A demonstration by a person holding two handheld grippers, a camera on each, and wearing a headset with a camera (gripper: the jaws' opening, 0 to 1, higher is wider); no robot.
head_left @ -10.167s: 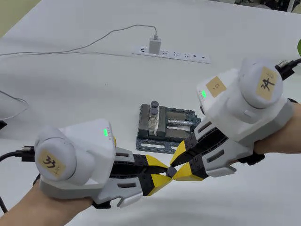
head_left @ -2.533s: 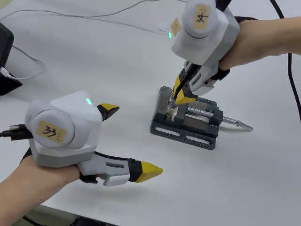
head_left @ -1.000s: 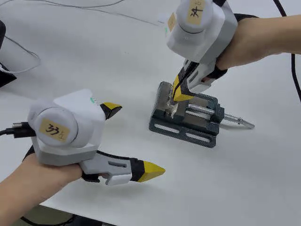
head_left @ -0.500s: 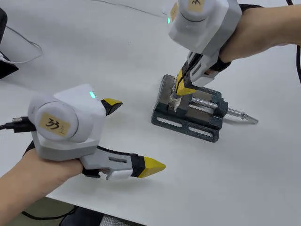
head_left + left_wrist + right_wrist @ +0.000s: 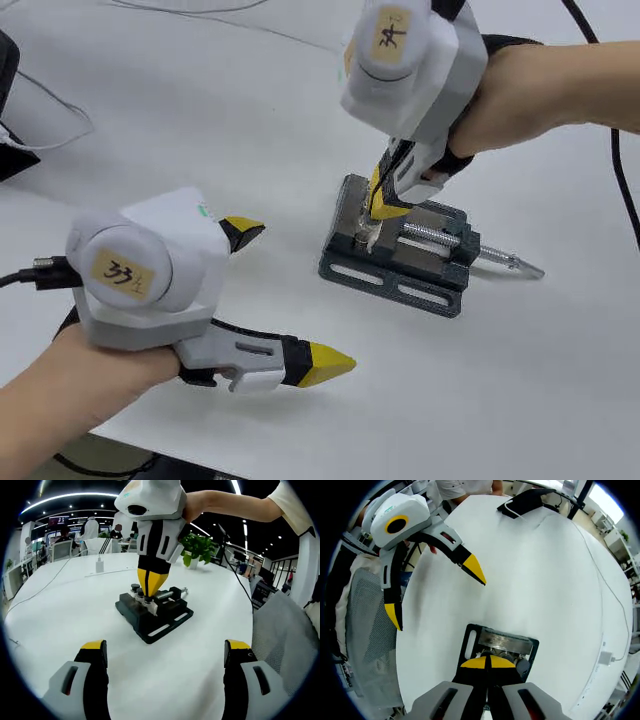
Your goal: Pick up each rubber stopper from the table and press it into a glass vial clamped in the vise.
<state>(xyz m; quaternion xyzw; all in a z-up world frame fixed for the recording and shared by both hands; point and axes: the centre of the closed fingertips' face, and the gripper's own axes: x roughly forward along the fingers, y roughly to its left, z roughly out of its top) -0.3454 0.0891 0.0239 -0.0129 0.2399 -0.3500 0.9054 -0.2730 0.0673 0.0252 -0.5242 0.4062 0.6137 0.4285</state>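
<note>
1. Rubber stopper (image 5: 522,666) sat dark and round atop one of the vials (image 5: 136,590) clamped in the vise (image 5: 395,280), just beside the right gripper (image 5: 488,662) tips.
2. We saw that gripper's jaws clenched tip to tip, pointing straight down onto the clamp; what lay beneath them we couldn't tell.
3. The vials stood upright, stoppers up.
4. The left gripper (image 5: 295,295) hung well apart over the table (image 5: 200,130), jaws spread wide, empty.
5. We counted one vise, two dark vial tops, two grippers.

All three share the vise (image 5: 430,268): head view above, left gripper view level, right gripper view close overhead.
</note>
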